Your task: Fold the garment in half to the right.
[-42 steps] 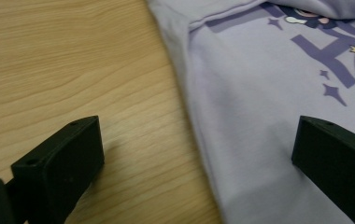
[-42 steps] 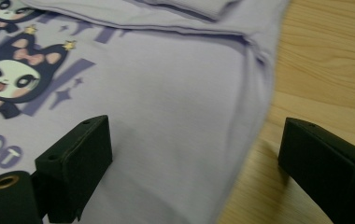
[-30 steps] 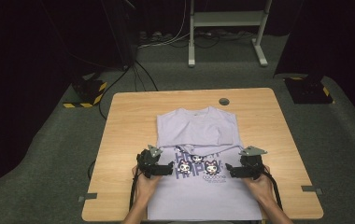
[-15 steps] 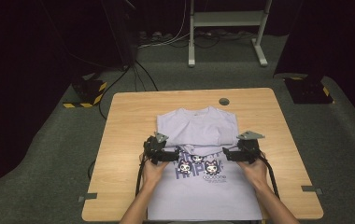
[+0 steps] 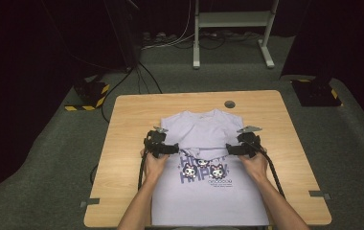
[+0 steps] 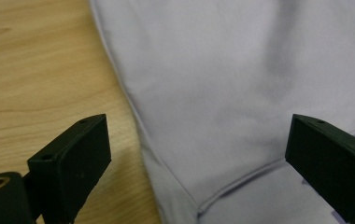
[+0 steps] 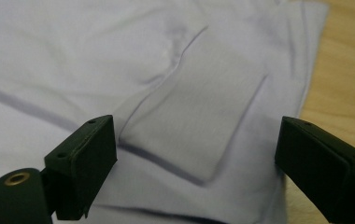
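Folding: we find the lilac T-shirt (image 5: 204, 167) flat on the table (image 5: 122, 143), long axis twelve-to-six.
Left gripper (image 5: 163, 149): released, at nine o'clock edge.
Right gripper (image 5: 240, 149): released, at three o'clock edge.
Nearer hand: we judge both equal.

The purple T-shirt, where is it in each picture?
High view: T-shirt lies mid-table, between both grippers.
Left gripper view: it covers the right side, with its edge beside bare wood.
Right gripper view: it covers the left and middle.
Shared landmark: the wooden table.
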{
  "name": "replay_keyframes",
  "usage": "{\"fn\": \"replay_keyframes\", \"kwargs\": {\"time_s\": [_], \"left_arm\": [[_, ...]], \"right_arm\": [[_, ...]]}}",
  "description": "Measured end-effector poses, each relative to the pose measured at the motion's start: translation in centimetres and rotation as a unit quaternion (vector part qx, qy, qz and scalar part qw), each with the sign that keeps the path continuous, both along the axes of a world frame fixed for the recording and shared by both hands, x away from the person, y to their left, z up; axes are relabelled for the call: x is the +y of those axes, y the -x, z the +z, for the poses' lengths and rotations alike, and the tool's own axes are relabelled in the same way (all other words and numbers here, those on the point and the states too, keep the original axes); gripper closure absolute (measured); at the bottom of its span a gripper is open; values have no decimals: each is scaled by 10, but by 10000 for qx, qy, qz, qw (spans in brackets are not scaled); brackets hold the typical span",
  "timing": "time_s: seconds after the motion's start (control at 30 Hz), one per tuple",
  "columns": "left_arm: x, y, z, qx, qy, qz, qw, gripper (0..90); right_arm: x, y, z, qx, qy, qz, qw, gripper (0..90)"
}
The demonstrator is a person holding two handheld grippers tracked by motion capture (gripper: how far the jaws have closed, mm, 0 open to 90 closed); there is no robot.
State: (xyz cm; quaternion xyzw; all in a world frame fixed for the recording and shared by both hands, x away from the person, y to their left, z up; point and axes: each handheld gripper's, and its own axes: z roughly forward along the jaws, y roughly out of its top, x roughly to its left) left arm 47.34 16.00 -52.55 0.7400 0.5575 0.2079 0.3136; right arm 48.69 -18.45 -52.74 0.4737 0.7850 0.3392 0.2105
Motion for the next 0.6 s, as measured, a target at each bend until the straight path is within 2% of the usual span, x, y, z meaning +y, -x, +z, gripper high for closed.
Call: {"fn": "replay_keyframes", "kwargs": {"time_s": [0.03,0.07,0.1,0.17,0.23,0.27,0.33,0.37,0.4,0.43,0.47,0.5,0.57,0.6], "left_arm": [[-1,-2,5,-180,168,24,9997,81],[-3,-4,6,-226,189,3,9996,80],[-3,-4,6,-226,189,3,9996,77],[-15,-13,8,-329,136,-37,9994,75],[-24,-23,8,-305,65,-50,9995,71],[-28,-31,6,-284,17,-51,9996,73],[-29,-35,4,-235,-23,-34,9997,73],[-29,-39,1,-152,-89,12,9998,75],[-27,-42,-3,-60,-216,132,9997,75],[-23,-44,-7,74,-352,278,9990,63],[-16,-46,-10,162,-248,374,9989,63],[-2,-46,-10,173,-157,656,9976,58],[10,-45,-9,220,-138,873,9958,71],[12,-44,-8,182,-118,907,9956,78]], "right_arm": [[0,0,4,-77,-157,8,9998,145],[1,-1,7,-143,-270,19,9995,144],[1,-1,7,-143,-270,19,9995,144],[9,-7,11,-126,-288,45,9995,142],[20,-17,10,-41,-276,-10,9996,140],[28,-26,5,50,-178,-66,9998,153],[30,-27,2,51,-185,-91,9998,163],[30,-32,-6,177,-171,-162,9996,163],[30,-32,-6,177,-171,-162,9996,163],[27,-32,-8,57,-14,-175,9998,180],[27,-32,-8,57,-14,-175,9998,180],[18,-34,-7,61,139,-334,9993,165],[4,-37,-7,202,-146,-468,9986,158],[2,-38,-5,180,-150,-570,9981,157]]}}
